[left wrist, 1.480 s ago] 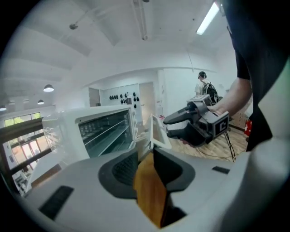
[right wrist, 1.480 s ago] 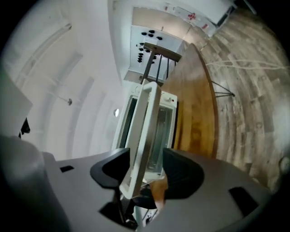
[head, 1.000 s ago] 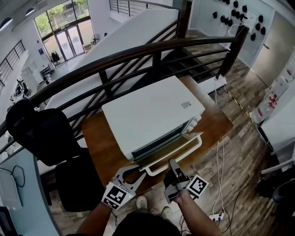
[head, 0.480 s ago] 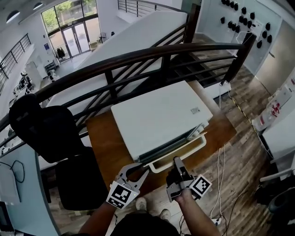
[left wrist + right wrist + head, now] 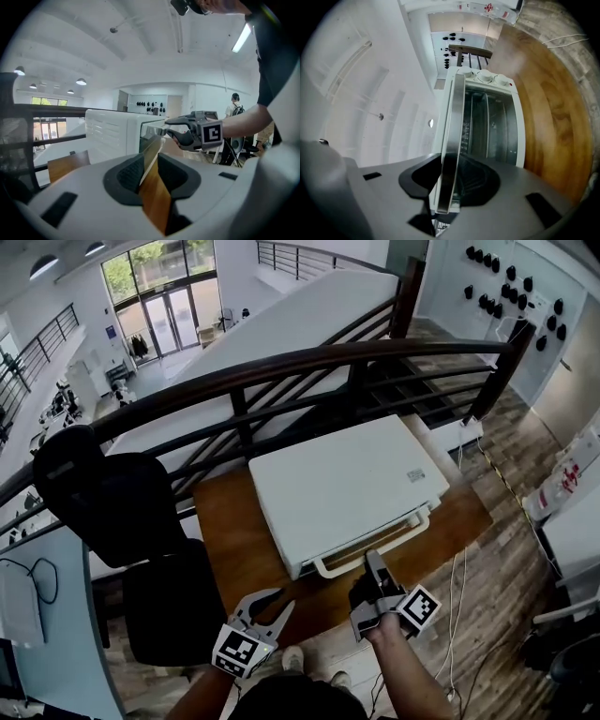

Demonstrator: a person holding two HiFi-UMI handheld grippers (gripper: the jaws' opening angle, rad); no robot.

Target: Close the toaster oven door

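A white toaster oven [image 5: 347, 484] stands on a wooden table [image 5: 234, 540]. Its door is swung up almost flush with the front, and the white door handle [image 5: 375, 545] sticks out toward me. My right gripper [image 5: 373, 563] reaches up to that handle. In the right gripper view the door handle [image 5: 451, 154] runs between the jaws of the right gripper [image 5: 450, 187], which are shut on it, and the oven cavity [image 5: 487, 126] shows through the remaining gap. My left gripper [image 5: 267, 604] hovers open over the table's near edge, holding nothing. The left gripper view shows the toaster oven [image 5: 112, 133] and the right gripper [image 5: 197, 133].
A dark railing [image 5: 281, 362] curves behind the table, above a stairwell. A black office chair [image 5: 141, 512] stands at the left. Cables [image 5: 450, 577] trail over the wooden floor at the right. Control knobs [image 5: 485, 75] sit at the oven's far end. A person [image 5: 234, 105] stands in the background.
The oven door has swung up from half open to nearly closed, with my right gripper rising on its handle. My left gripper has dropped back slightly toward me.
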